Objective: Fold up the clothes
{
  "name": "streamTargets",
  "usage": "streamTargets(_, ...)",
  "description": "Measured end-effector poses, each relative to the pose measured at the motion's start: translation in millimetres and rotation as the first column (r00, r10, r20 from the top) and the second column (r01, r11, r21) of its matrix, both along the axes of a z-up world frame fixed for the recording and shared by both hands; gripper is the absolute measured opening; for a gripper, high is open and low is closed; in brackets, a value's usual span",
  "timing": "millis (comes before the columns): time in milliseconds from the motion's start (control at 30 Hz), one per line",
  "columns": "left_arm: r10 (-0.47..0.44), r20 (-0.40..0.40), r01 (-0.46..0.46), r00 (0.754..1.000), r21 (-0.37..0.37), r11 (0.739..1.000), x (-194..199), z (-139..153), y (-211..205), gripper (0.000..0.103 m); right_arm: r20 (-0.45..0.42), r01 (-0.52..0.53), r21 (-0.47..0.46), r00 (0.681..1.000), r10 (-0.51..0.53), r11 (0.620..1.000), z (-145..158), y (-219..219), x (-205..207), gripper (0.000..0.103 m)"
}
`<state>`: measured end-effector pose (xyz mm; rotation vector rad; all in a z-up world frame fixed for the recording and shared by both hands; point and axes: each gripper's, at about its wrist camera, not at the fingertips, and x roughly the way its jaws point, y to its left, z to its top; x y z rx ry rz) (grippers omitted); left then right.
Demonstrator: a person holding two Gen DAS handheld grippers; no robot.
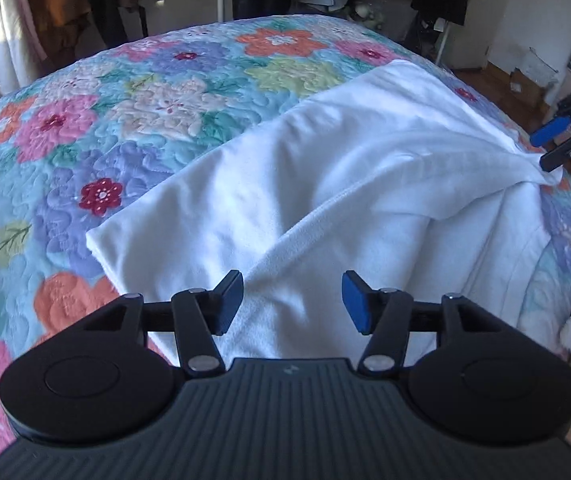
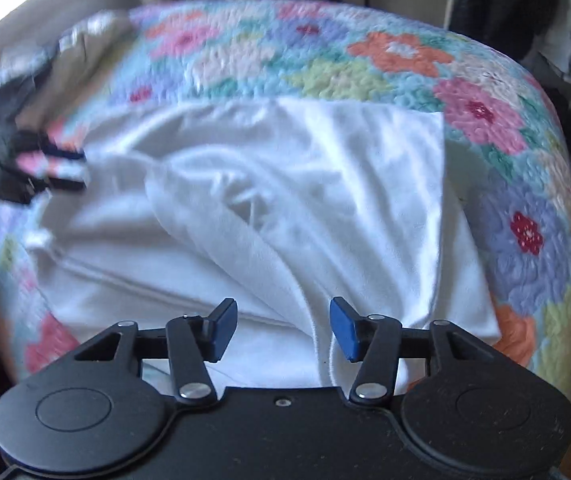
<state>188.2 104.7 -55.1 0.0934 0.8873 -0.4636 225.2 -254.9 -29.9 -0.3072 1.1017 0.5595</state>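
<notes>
One white fleece garment (image 1: 325,184) lay rumpled and partly folded on a bed's floral quilted coverlet (image 1: 97,128). Two tools hovered above it, the left tool (image 1: 291,302) and the right tool (image 2: 283,330) both spread open, gripping nothing.

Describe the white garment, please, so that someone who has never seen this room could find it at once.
Start at the bed with the flowered quilt, patched in pink, orange and purple blossoms. Lying across it, on the side nearest both tongs, is the white garment, soft, rumpled and partly folded over itself. It is the only plain, unpatterned cloth on the quilt; the other clothes hang behind the bed.
</notes>
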Motion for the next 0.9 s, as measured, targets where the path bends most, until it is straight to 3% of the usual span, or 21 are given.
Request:
streamTargets(33, -0.006, -0.011, 0.005, 1.000, -0.031, 1.000, 1, -3, 2, 0.067, 0.002, -0.017, -0.053, 1.000, 0.017, 0.998, -5, 7, 1, 0.057)
streamTargets(100, 0.022, -0.033, -0.025, 0.999, -0.077, 0.997, 2, -10, 4, 0.065, -0.009, -0.032, -0.120, 0.999, 0.031, 0.992, -14, 14, 2, 0.057)
streamTargets(133, 0.023, -0.042, -0.026, 0.999, -0.088, 0.996, 1, -11, 4, 0.043, -0.020, -0.034, -0.145, 0.999, 0.031, 0.989, -18, 16, 3, 0.057)
streamTargets(167, 0.015, -0.071, -0.022, 0.997, -0.090, 0.996, 1, -13, 3, 0.004, -0.034, -0.025, -0.172, 0.999, 0.019, 0.985, -23, 15, 5, 0.057)
streamTargets(200, 0.028, -0.088, -0.038, 0.996, -0.116, 0.993, -1, -13, 4, 0.000, -0.046, -0.007, -0.202, 0.999, -0.002, 0.979, -27, 13, 6, 0.057)
streamTargets(267, 0.051, -0.107, -0.069, 0.993, -0.173, 0.982, -7, -9, 7, 0.000, -0.052, 0.029, -0.228, 0.998, -0.042, 0.973, -32, 5, 6, 0.057)
streamTargets(400, 0.017, -0.026, -0.023, 1.000, -0.219, 0.975, -35, 18, 5, 0.000, -0.045, 0.130, -0.204, 0.989, -0.142, 0.970, -30, -23, 5, 0.055)
streamTargets(467, -0.016, -0.012, 0.013, 1.000, -0.258, 0.966, -48, 26, 4, 0.000, -0.037, 0.159, -0.175, 0.985, -0.168, 0.972, -28, -36, 1, 0.041)
streamTargets(500, -0.022, -0.014, 0.017, 1.000, -0.264, 0.964, -51, 28, 2, 0.000, -0.031, 0.165, -0.159, 0.985, -0.172, 0.973, -27, -41, -2, 0.014)
streamTargets(600, 0.000, 0.005, 0.001, 1.000, -0.212, 0.977, -56, 26, -3, 0.000, 0.029, 0.163, -0.142, 0.987, -0.161, 0.976, -19, -44, -13, 0.008)
streamTargets(767, 0.083, 0.013, -0.081, 0.996, -0.138, 0.987, -41, 20, 1, 0.004, 0.206, 0.138, -0.250, 0.975, -0.087, 0.958, 6, -34, -27, 0.007)
streamTargets(800, 0.106, 0.029, -0.102, 0.994, -0.111, 0.989, -39, 20, 2, 0.006, 0.222, 0.124, -0.274, 0.973, -0.063, 0.954, 9, -33, -28, 0.008)
streamTargets(833, 0.137, 0.050, -0.133, 0.989, -0.075, 0.988, -37, 18, 3, 0.020, 0.225, 0.105, -0.299, 0.974, -0.037, 0.949, 9, -31, -29, 0.008)
streamTargets(867, 0.168, 0.072, -0.166, 0.983, -0.038, 0.985, -34, 17, 4, 0.042, 0.218, 0.089, -0.319, 0.976, -0.018, 0.943, 5, -28, -30, 0.008)
streamTargets(900, 0.188, 0.079, -0.186, 0.979, -0.031, 0.982, -33, 15, 7, 0.048, 0.204, 0.083, -0.336, 0.979, -0.014, 0.938, -3, -26, -30, 0.009)
